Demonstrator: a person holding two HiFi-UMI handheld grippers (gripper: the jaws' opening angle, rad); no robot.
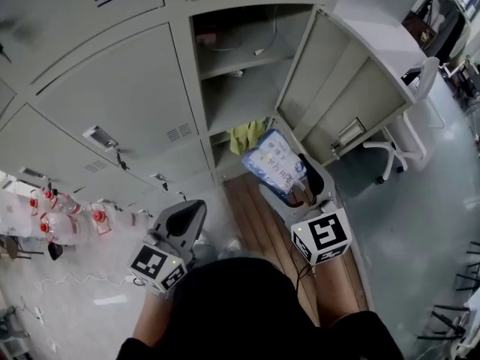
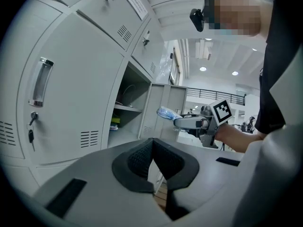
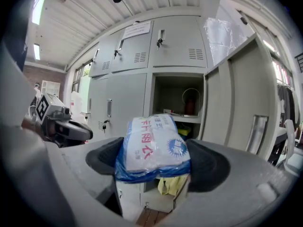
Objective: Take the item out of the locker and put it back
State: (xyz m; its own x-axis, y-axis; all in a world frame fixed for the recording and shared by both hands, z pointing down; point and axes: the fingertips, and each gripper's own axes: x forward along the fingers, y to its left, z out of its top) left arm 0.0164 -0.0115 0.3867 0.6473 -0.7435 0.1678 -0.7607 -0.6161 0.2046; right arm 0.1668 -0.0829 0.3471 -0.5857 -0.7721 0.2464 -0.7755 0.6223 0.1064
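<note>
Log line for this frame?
right gripper: shut on blue-white packet, outside locker | left gripper: shut, empty | locker door: open

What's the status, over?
Right tool shut on packet. Left tool shut, empty. Locker door open; nothing between packet and shelves.

Lockers (image 1: 127, 88): plain pale grey, doors and insides alike. Packet (image 3: 154, 143): white wrap, blue along the lower edge, red characters, round blue emblem. Cloth (image 1: 246, 135), centre of the head view: yellow-green. Right gripper (image 3: 155, 161) and left gripper (image 2: 152, 143): light grey bodies, black pads, the left's finely ribbed. Marker cube (image 1: 322, 235): white faces with a black square pattern. Floor strip (image 1: 259, 223) below the lockers: brown wood planks. Bottles (image 1: 56, 220), left edge: clear, red caps. Chair (image 1: 409, 118), right: white.
</note>
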